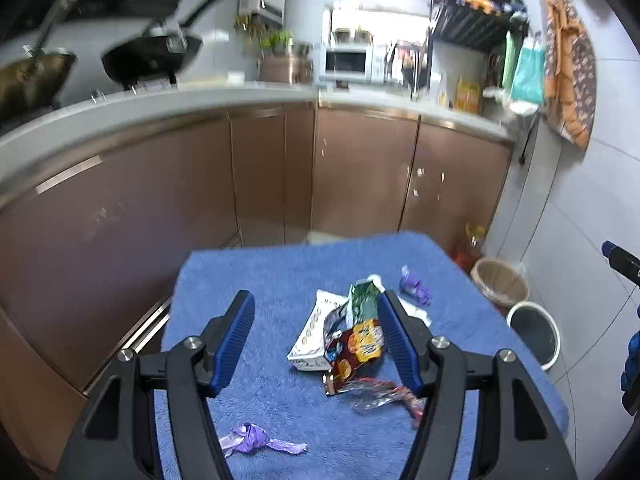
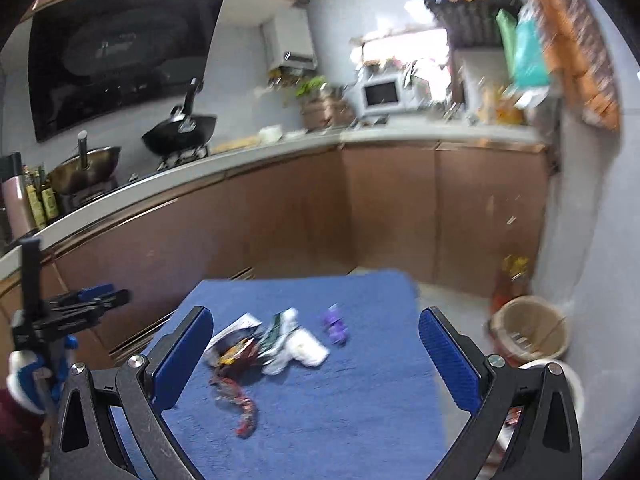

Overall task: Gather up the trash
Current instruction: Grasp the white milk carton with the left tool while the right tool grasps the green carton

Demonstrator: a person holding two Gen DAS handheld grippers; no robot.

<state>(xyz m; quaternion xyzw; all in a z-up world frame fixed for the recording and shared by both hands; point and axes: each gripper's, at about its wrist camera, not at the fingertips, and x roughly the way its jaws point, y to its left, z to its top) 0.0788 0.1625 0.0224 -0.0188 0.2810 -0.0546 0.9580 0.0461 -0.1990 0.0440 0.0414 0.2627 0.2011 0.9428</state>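
Note:
A blue towel point(image 1: 280, 280) covers a small table and holds a heap of trash: a white carton point(image 1: 310, 340), a green packet point(image 1: 366, 300), a red and orange wrapper point(image 1: 358, 350) and a clear red-edged wrapper point(image 1: 380, 394). Purple wrappers lie at the near edge point(image 1: 250, 438) and far right point(image 1: 416, 286). My left gripper point(image 1: 316, 338) is open above the heap, empty. In the right wrist view the heap point(image 2: 256, 348), a white crumpled paper point(image 2: 306, 350), a purple wrapper point(image 2: 336, 326) and a red strip point(image 2: 244, 404) lie on the towel point(image 2: 340, 400). My right gripper point(image 2: 316, 352) is open and empty above it.
Brown kitchen cabinets point(image 1: 360, 176) and a counter with woks point(image 1: 152, 56) and a microwave point(image 1: 346, 62) stand behind. A woven basket point(image 1: 500, 284) and a white-rimmed bin point(image 1: 534, 334) sit on the floor right of the table; the basket also shows in the right view point(image 2: 528, 330).

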